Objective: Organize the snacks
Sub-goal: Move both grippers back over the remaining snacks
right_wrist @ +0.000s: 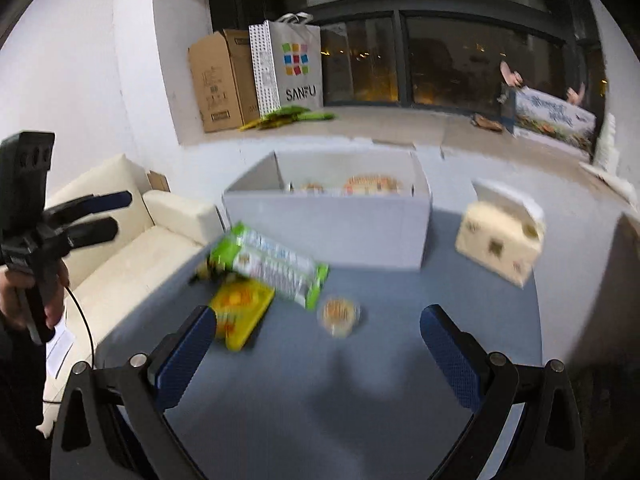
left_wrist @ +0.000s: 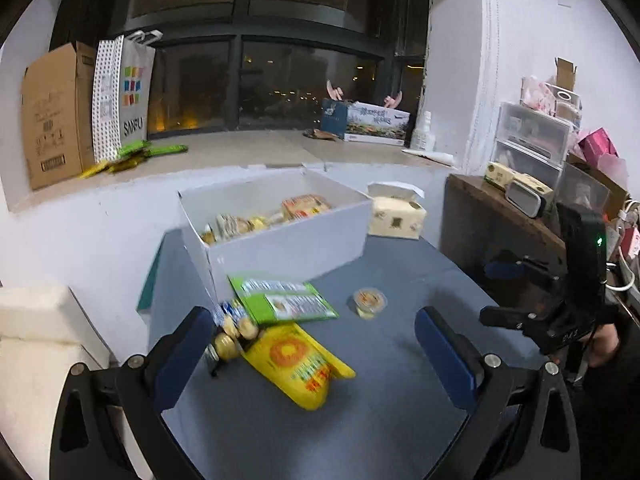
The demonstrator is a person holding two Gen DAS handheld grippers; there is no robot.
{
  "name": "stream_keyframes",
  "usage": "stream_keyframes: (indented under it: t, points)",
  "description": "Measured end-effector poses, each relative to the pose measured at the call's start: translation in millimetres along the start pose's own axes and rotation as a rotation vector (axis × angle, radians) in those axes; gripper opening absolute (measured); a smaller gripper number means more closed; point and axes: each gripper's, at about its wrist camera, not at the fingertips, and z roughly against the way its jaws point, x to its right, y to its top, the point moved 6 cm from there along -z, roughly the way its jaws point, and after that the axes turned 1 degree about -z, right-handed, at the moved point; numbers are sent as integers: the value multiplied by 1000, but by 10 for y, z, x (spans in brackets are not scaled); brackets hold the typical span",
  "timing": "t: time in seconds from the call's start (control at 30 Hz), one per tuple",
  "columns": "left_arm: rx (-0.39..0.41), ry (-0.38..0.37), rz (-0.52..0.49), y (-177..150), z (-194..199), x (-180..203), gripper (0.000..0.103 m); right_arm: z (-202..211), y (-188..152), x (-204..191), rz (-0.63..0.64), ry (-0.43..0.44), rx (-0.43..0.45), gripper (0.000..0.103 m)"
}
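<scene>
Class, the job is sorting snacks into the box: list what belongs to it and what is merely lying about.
Belongs: white box, green packet, yellow bag, small cup, biscuit pack.
Lying about: tissue pack, cardboard carton, SANFU bag, drawer unit.

Night outside: dark window (left_wrist: 272, 80) ahead of the jaws, city lights beyond. White walls (right_wrist: 100, 60). Wide sill (left_wrist: 248, 148) below the glass. Cream sofa (right_wrist: 132, 236) left of the jaws. Wooden shelf (left_wrist: 492, 200) to the right.

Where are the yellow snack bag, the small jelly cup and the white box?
yellow snack bag (left_wrist: 298, 364), left wrist view, printed front.
small jelly cup (left_wrist: 367, 301), left wrist view, lid.
white box (right_wrist: 340, 228), right wrist view, front wall.
</scene>
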Motion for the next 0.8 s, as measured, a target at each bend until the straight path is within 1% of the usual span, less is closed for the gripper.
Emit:
stream_keyframes:
  t: [0.13, 0.17, 0.27, 0.37, 0.5, 0.63, 0.67, 0.8]
  points:
    - [-17, 3, 3, -129, 22, 60, 103, 70, -247, -32, -25, -12, -10, 103]
    - [-19, 7, 4, -162, 30, 77, 103, 87, -278, -52, -32, 4, -8, 103]
    - [-31, 5, -2, -217, 28, 107, 103, 88, -293, -85, -29, 11, -7, 103]
    - [-39, 13, -17, -255, 23, 109, 103, -11, -274, -84, -21, 5, -28, 103]
    - [-57, 19, -28, -302, -11, 75, 103, -336, -226, -34, -14, -5, -78, 103]
    - [-80, 27, -20, -363, -50, 18, 103, -804, -138, 90, -9, -38, -135, 103]
    - [-84, 27, -19, -379, -51, 0, 103, -948, -121, 121, -10, -43, -162, 103]
    - [-101, 43, -14, -437, -58, -74, 103, -1330, -70, 168, 1, -53, -212, 103]
